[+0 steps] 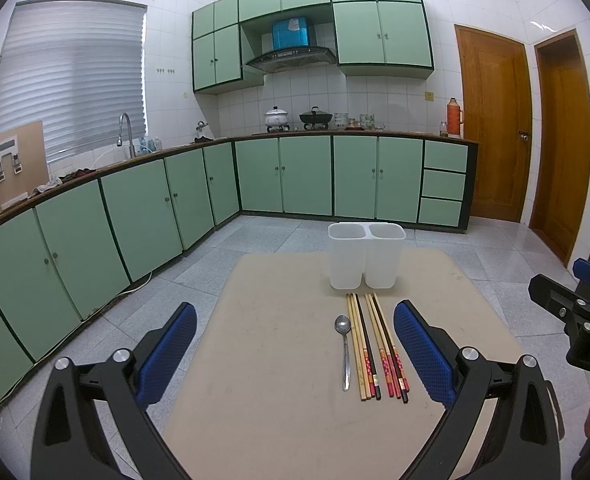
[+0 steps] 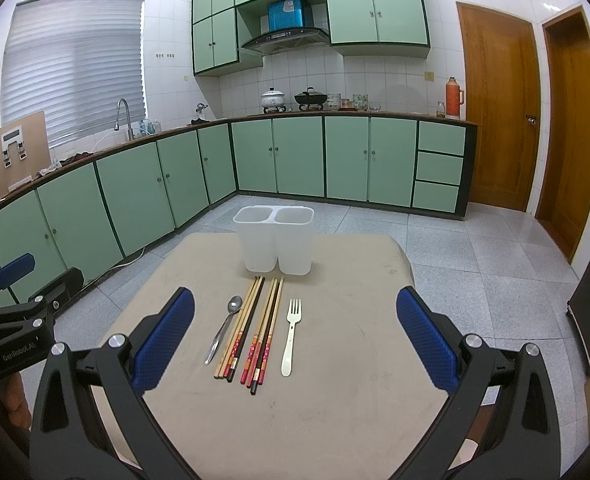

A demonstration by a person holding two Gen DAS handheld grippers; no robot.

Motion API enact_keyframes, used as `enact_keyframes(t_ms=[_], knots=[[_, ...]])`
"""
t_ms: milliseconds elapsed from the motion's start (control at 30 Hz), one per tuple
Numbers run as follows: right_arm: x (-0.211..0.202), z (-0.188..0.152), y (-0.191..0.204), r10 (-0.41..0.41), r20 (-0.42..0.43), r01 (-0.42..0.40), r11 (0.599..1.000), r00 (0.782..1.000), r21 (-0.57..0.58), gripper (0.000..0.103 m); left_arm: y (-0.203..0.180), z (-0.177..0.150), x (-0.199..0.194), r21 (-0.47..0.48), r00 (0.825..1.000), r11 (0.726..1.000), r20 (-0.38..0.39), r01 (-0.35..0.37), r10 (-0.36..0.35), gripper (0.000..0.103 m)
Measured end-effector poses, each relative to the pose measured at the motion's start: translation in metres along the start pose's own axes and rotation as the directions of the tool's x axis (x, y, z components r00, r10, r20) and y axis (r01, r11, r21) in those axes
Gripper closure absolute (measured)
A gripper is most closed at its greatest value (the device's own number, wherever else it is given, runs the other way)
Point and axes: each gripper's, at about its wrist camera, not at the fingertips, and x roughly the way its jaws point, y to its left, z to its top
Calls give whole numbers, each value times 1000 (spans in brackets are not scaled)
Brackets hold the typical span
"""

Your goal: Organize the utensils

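Beige table with one spoon, one fork, eight chopsticks, one two-compartment holder; both hand-held grippers spread, empty.

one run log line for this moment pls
stage: start | left tool: open, empty | right tool: open, empty | spoon, chopsticks, fork: flat on table | white two-compartment holder: empty

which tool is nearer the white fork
Right. The right tool is open with the fork lying between its fingers ahead. From the left tool, also open, the fork is hidden behind its right finger, farther off to the side.
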Motion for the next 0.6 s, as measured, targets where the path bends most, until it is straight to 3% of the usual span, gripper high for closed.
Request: enact_keyframes(t_ms=[300, 600], knots=[[6, -2, -3, -3, -15, 3, 1000, 1000, 1, 5, 8, -2, 10, 2, 1000, 1000, -15, 1, -1, 6], [39, 0, -5, -15, -49, 15, 1000, 999, 2, 5, 6, 0, 40, 14, 998, 1000, -59, -3, 4, 6]])
